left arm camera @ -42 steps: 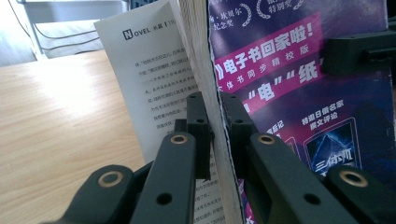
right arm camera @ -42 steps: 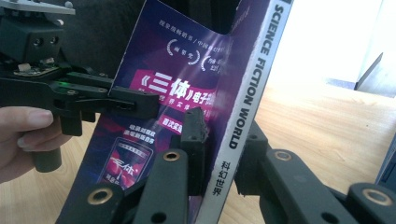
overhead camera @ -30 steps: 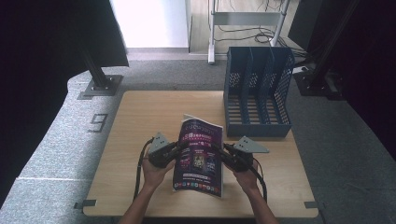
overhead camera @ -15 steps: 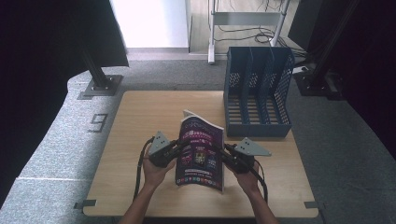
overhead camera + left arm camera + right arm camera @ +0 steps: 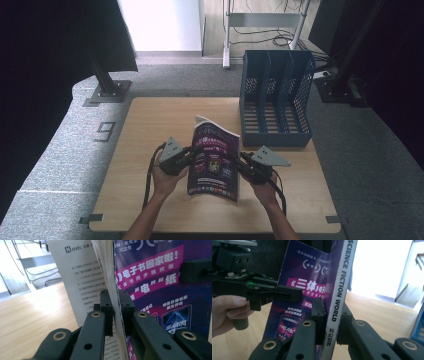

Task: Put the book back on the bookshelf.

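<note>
Magazine [image 5: 215,160] held upright above surface [image 5: 150,125], near blue file rack [image 5: 275,100]. Left gripper [image 5: 115,312] clamped on page edge, right gripper [image 5: 329,322] clamped on spine. Advice: keep both grips firm, lift level, align spine with rack slot before lowering, avoid pages fanning.

Daylight floods in from the far side of the room, where a white panel [image 5: 161,22] blows out to pure glare in the high view, while both side edges sink into near-black. The tabletop [image 5: 150,130] is evenly, softly lit, with faint shadows. In the right gripper view the background window is overexposed and the magazine [image 5: 312,290] cover sits dim against it. In the left gripper view the floor beyond is washed out and blurred; near print stays sharp.
</note>
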Tool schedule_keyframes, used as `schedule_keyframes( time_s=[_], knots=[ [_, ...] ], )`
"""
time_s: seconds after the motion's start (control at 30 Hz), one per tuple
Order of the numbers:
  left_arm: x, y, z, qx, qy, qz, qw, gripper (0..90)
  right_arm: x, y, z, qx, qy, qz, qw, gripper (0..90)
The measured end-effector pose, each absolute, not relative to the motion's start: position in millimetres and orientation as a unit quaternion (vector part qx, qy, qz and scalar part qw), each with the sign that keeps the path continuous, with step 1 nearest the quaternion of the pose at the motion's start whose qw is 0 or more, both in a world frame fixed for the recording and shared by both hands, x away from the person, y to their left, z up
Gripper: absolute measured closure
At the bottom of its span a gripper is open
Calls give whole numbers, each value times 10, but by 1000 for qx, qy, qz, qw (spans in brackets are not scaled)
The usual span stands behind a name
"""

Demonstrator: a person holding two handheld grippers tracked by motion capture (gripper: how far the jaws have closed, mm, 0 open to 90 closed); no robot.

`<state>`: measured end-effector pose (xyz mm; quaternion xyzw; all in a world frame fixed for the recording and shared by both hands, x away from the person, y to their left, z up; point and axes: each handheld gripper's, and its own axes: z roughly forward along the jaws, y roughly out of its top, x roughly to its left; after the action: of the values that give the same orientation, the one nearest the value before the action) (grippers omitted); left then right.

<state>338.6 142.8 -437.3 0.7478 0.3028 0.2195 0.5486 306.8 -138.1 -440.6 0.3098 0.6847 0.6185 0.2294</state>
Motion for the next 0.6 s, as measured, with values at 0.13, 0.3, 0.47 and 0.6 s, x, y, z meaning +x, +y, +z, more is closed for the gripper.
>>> schedule_keyframes(
  time_s=[0.13,0.3,0.47,0.6],
  knots=[
    [3400,1443,-4354,748,303,222,547,843,3099,-1365,-4405,309,680,623,235,809],
    [3344,1481,-4407,745,300,219,554,838,3074,-1376,-4456,305,683,622,231,813],
    [3303,1535,-4438,738,301,215,565,799,3034,-1404,-4460,293,684,629,224,813],
    [3321,1555,-4508,736,319,222,554,606,3026,-1426,-4459,296,683,631,218,814]
  ],
)
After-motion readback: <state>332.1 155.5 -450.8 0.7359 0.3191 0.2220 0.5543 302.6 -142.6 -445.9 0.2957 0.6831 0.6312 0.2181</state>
